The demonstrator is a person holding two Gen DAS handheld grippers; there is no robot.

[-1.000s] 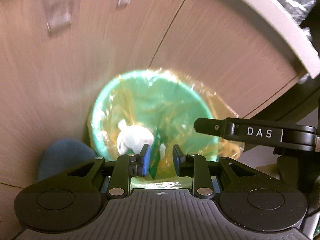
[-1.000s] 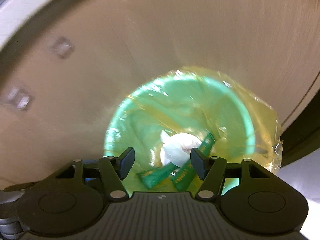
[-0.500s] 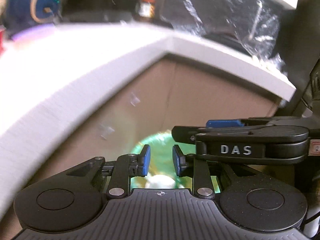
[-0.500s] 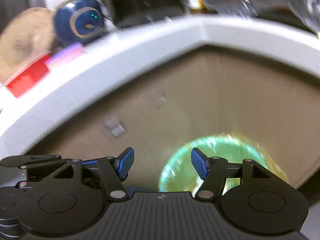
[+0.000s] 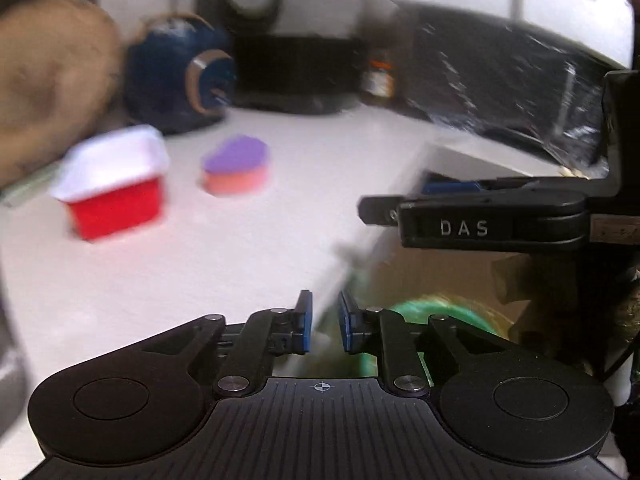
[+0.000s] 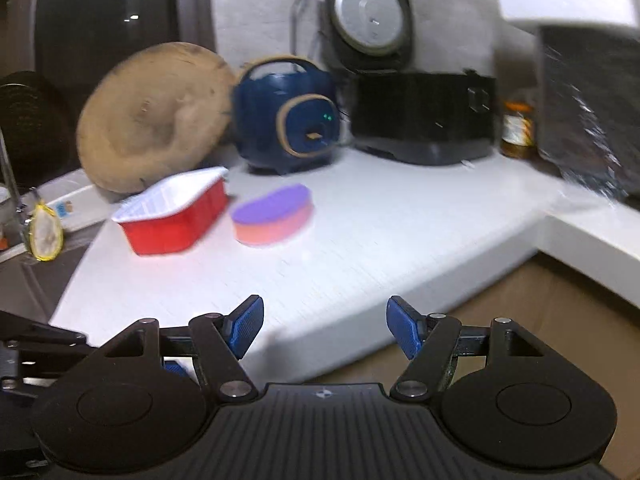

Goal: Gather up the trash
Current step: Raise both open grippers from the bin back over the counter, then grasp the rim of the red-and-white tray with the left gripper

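Both wrist views now look over the white countertop (image 6: 360, 232); a second ago both looked straight down into the green bin (image 5: 444, 312), which held wrappers and a crumpled white wad. Both hands have lifted away from the bin and swung toward the counter.

The left gripper (image 5: 325, 326) has just been closing: its fingers stand a narrow gap apart with nothing between them. The right gripper (image 6: 324, 328) has just been opening a little: its fingers are wide apart and empty.

The bin sits on the floor below the counter's front edge, partly hidden behind the left gripper in the left view. On the counter, toward the back-left corner, stand a red tray (image 6: 176, 212) with a white lining and, just beside it on its right, a purple-topped sponge (image 6: 274, 216). Behind them are a round wooden board (image 6: 156, 120), a blue cooker (image 6: 288, 116) and a black appliance (image 6: 420, 116).

Judgement: one deposit looks complete and the hands are free. The red tray appears the likeliest next piece of trash; the image is blurred, so whether it is empty cannot be told.
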